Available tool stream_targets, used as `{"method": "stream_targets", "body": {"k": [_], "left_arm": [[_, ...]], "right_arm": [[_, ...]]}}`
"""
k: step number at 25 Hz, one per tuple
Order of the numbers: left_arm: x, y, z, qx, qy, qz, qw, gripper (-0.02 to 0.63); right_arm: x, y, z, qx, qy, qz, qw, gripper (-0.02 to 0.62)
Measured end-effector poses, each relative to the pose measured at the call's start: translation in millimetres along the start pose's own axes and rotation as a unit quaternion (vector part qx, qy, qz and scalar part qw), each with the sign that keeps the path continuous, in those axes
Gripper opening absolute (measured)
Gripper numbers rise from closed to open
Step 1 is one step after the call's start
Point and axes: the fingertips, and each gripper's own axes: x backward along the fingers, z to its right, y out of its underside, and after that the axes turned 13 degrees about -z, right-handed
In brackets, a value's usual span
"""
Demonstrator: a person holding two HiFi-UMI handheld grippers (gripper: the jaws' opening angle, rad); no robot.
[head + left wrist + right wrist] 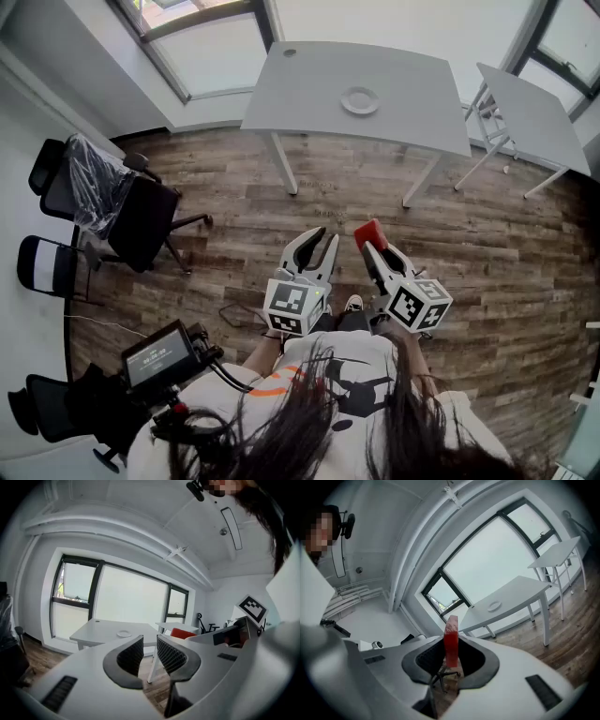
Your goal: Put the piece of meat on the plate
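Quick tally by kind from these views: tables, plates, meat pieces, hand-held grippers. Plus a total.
tables: 2
plate: 1
piece of meat: 1
hand-held grippers: 2
Total: 6

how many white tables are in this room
2: the larger table, ahead by the window, bears the plate; the smaller table stands to its right. Others may be out of frame.
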Motion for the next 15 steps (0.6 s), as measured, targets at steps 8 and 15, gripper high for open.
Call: {"method": "stream_targets", "body": {"k": [8, 15], "left_arm": [[2.4, -0.6, 0.4, 0.044, 0.008, 0.009, 0.9990, 0.094], [-2.0, -8.3, -1.9, 0.040, -0.006, 0.011, 0.9991, 0.094]], "right_arm": [[1.2, 4.2, -10.6, 0.004, -0.007, -0.007, 1.000, 0.091], [2.4, -6.9, -12.8, 0.018, -0.010, -0.007, 1.000, 0.091]]}}
